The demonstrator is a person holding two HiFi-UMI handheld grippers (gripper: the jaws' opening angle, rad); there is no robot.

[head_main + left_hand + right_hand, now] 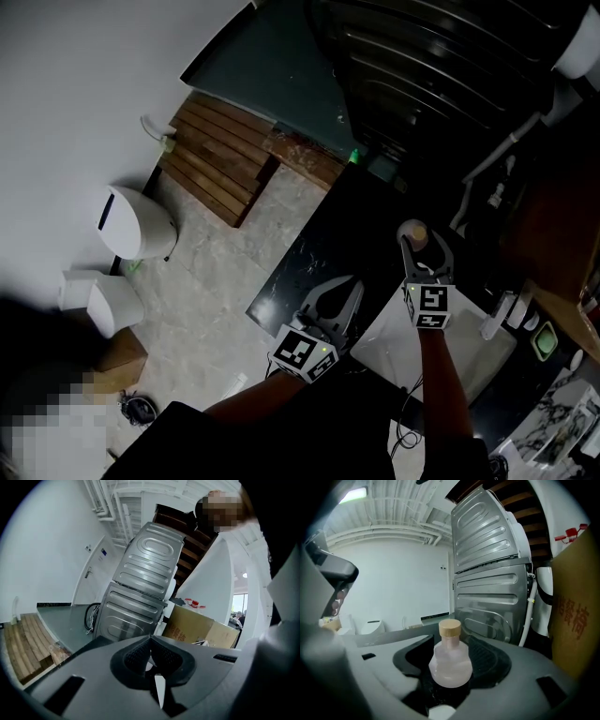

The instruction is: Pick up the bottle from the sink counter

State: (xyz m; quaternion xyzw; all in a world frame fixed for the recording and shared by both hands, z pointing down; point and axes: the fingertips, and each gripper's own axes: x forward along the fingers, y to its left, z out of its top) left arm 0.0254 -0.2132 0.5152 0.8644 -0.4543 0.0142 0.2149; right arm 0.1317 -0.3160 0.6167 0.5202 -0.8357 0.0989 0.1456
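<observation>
One bottle (pixel 450 660) only, w/ cork cap. It stands upright on the dark sink counter (pixel 314 258), directly between the jaws of the right gripper (pixel 425 251), long axis vertical, across the jaws. These jaws are wide apart, pads not pressing it yet. The left gripper (pixel 151 657), 2nd of two, is closed on nothing and further away, so right hand is nearer.

Bottle (pixel 450 663) on counter (pixel 314 258), between right tongs (pixel 422 242).
</observation>
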